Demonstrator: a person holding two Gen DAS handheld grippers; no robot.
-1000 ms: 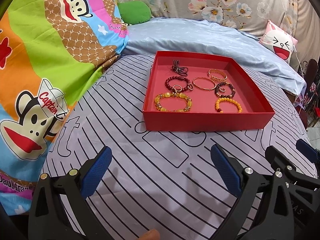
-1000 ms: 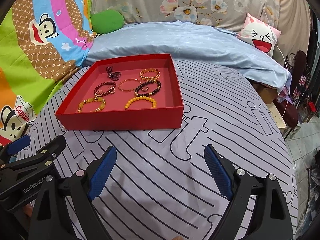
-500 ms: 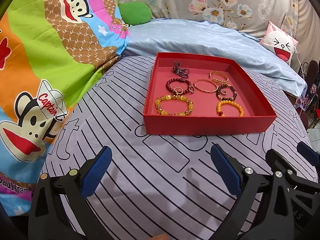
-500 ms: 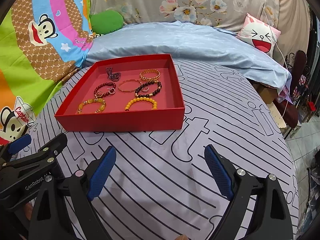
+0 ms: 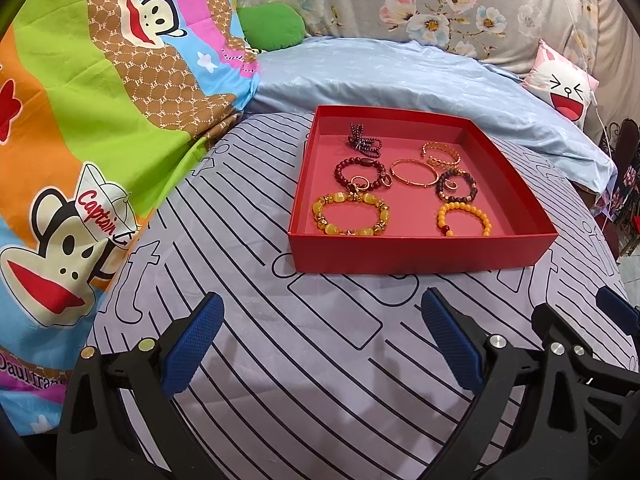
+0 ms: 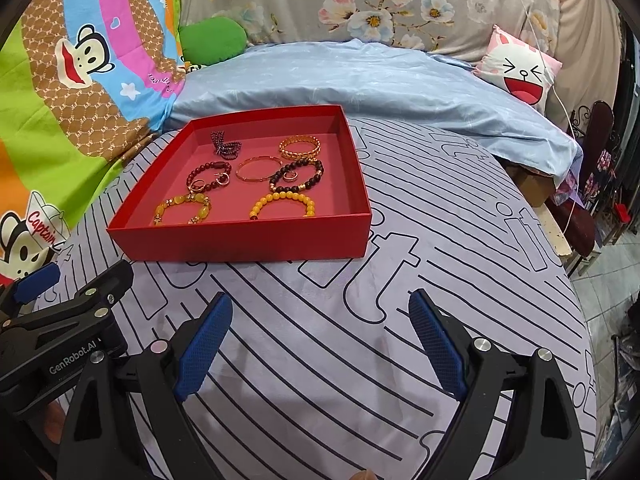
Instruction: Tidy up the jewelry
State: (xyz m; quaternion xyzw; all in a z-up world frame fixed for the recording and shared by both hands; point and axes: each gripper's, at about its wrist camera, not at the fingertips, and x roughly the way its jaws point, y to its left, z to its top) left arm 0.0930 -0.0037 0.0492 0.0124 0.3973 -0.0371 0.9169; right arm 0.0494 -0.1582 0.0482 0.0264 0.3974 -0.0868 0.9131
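On the striped bedsheet [image 5: 280, 320] sits a red tray [image 5: 420, 254] holding the jewelry: yellow bead bracelet [image 5: 350, 216] at its near left, orange bead bracelet [image 5: 464, 220] near right, gold bangle [image 5: 414, 173] at centre. Short of the tray, the left gripper [image 5: 322, 344] and right gripper [image 6: 320, 344] hover with fingers spread wide, holding nothing.

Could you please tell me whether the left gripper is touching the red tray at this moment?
Apart. The left wrist view shows the left gripper open, with a stretch of striped sheet between its fingertips and the red tray.
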